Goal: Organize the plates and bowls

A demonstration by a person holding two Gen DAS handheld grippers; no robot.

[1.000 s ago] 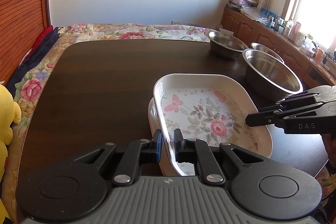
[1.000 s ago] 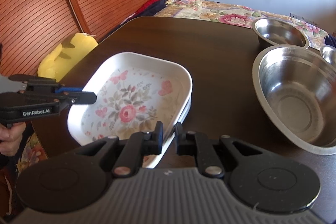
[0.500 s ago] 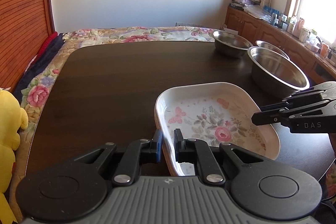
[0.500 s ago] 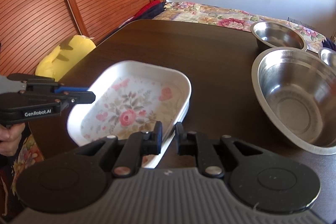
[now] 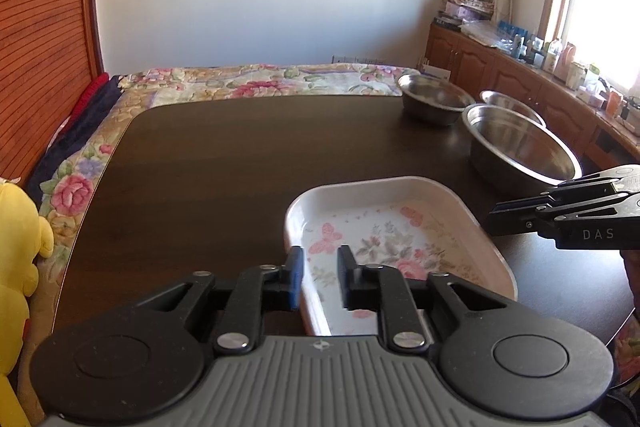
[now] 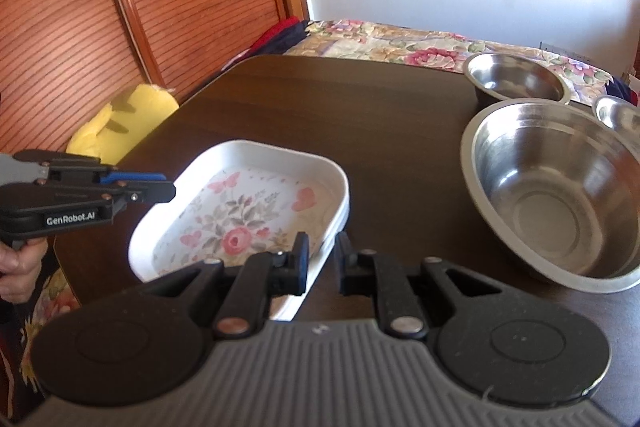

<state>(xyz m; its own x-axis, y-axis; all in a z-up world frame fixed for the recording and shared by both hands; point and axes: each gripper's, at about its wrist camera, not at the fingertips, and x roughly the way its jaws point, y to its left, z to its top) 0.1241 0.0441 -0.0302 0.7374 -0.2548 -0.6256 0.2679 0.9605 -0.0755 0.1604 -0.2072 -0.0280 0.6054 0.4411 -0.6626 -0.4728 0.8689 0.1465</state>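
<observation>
A white rectangular plate with a floral print (image 5: 384,227) (image 6: 240,219) sits on the dark wooden table, apparently stacked on another like it. My left gripper (image 5: 319,277) has its jaws slightly apart around the plate's left rim. My right gripper (image 6: 321,263) stands the same way at the right rim. Neither visibly clamps the rim. A large steel bowl (image 5: 520,147) (image 6: 556,187) stands right of the plate, a smaller steel bowl (image 5: 434,99) (image 6: 516,79) behind it, and a third bowl (image 5: 508,103) (image 6: 618,115) is partly hidden.
The table (image 5: 240,167) has a rounded near edge. A floral cloth (image 5: 260,83) lies beyond its far edge. A yellow plush toy (image 5: 16,247) (image 6: 120,123) sits at the left. Wooden cabinets with clutter (image 5: 540,75) line the right wall.
Both grippers have pulled back and up from the plate, and their jaws have opened slightly from the rims. The plate now lies lower in both views.
</observation>
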